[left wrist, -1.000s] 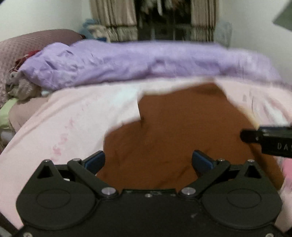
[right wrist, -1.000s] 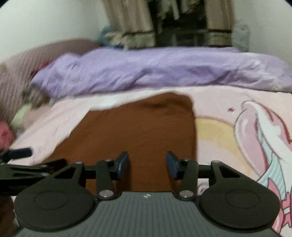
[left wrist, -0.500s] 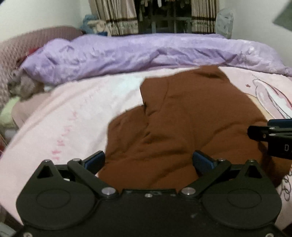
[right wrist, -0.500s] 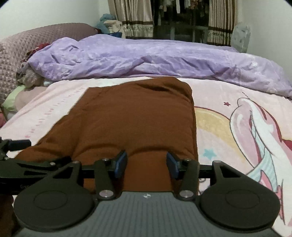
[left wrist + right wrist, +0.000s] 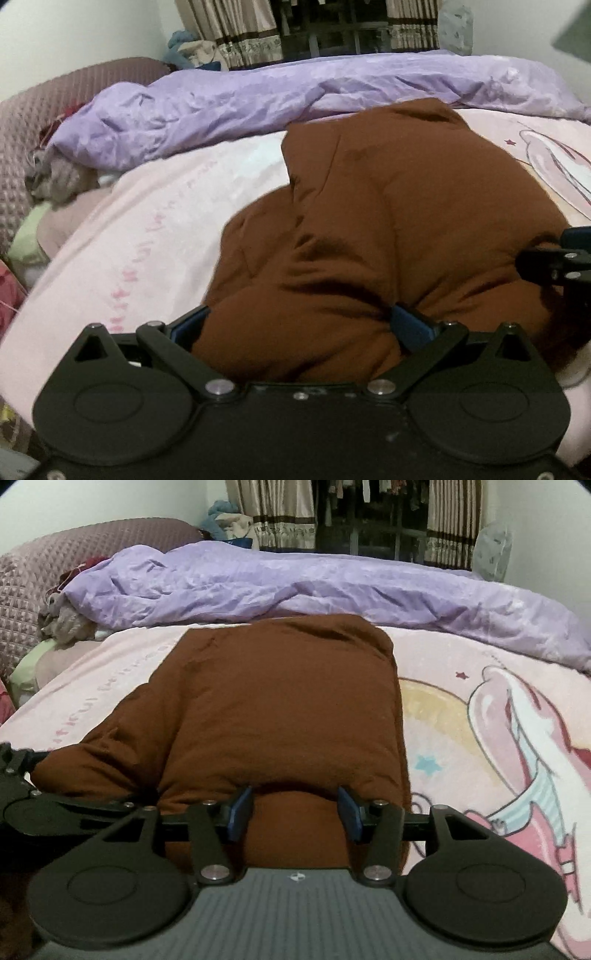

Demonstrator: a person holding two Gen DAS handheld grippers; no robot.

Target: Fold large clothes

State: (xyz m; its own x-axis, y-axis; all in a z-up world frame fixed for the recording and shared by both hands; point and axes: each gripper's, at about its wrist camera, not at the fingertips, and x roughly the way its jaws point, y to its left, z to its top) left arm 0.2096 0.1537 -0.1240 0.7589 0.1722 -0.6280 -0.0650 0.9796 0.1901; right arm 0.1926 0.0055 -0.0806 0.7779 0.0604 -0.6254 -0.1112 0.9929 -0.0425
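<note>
A brown garment (image 5: 388, 229) lies folded on the pink bed sheet, its far end near the purple duvet. My left gripper (image 5: 299, 325) is open wide. The garment's near edge bulges up between the jaws and covers the tips of the blue pads (image 5: 410, 326). In the right wrist view the same garment (image 5: 280, 701) runs straight ahead. My right gripper (image 5: 294, 812) is open about halfway, low over the near fold. Brown cloth fills the gap, but the inner faces of the pads (image 5: 240, 812) stay bare. Each gripper shows at the edge of the other's view.
A crumpled purple duvet (image 5: 314, 587) lies across the far side of the bed. A quilted mauve headboard (image 5: 26, 590) and a small heap of clothes (image 5: 64, 622) are at the left. Pink cartoon sheet (image 5: 480, 720) spreads to the right of the garment. Curtains hang behind.
The blurred, flatter garment has settled, and its near edge has bunched up against and over the left pads. Both grippers' jaw widths look unchanged.
</note>
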